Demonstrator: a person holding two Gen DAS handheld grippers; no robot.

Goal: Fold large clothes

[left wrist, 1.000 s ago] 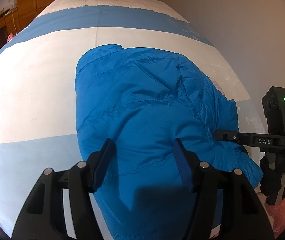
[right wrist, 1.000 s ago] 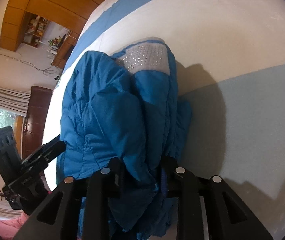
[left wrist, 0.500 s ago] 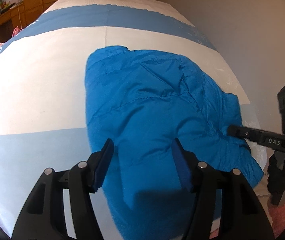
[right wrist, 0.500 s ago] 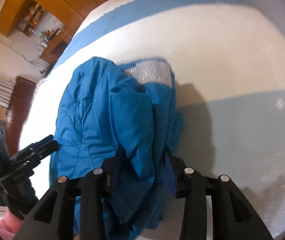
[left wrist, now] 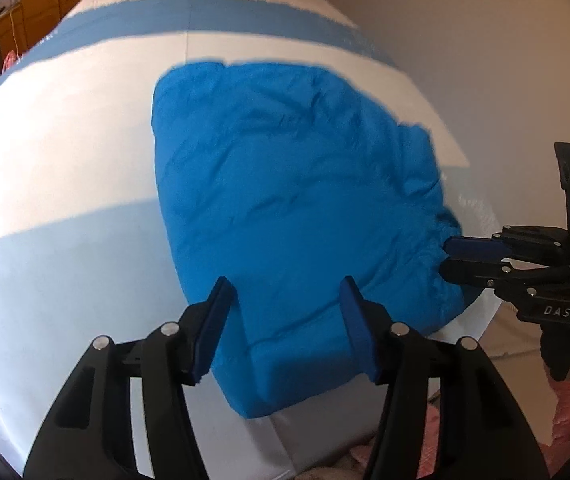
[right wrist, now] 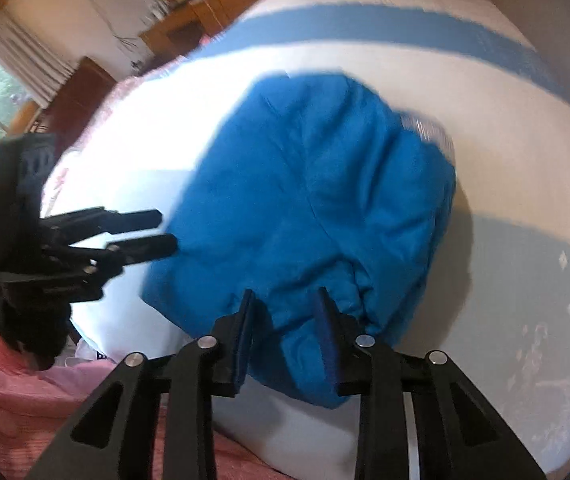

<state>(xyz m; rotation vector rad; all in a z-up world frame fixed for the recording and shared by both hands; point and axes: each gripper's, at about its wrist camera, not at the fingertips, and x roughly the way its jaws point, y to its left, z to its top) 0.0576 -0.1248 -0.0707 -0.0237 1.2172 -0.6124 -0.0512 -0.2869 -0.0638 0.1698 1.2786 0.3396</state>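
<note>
- On a white bed cover [left wrist: 65,152] with blue bands lay a bright blue padded jacket [left wrist: 297,200], folded into a thick bundle near the cover's near edge, toward the side by the pale wall [left wrist: 465,40].
- From the left wrist view, the left gripper [left wrist: 285,312] hovered over the bundle's near end with its jaws spread wide and nothing between them; this looked like a release, or a pause before pressing the fold flat.
- From the right wrist view, the right gripper [right wrist: 285,320] was narrower, its blue pads either side of a bunched fold at the jacket's near corner. Whether the pads were actually pinching the cloth or only straddling it could not be told.
- The left view showed the right gripper [left wrist: 469,256] coming in from the side, fingertips touching the puffy edge, likely to tuck or steady it.
- The bundle's long axis ran away from the cameras, toward the far blue band.
- A pale sparkly trim patch [right wrist: 429,128] peeked out at the far right edge.
- Pink fabric [right wrist: 25,392] lay below the bed edge.
</note>
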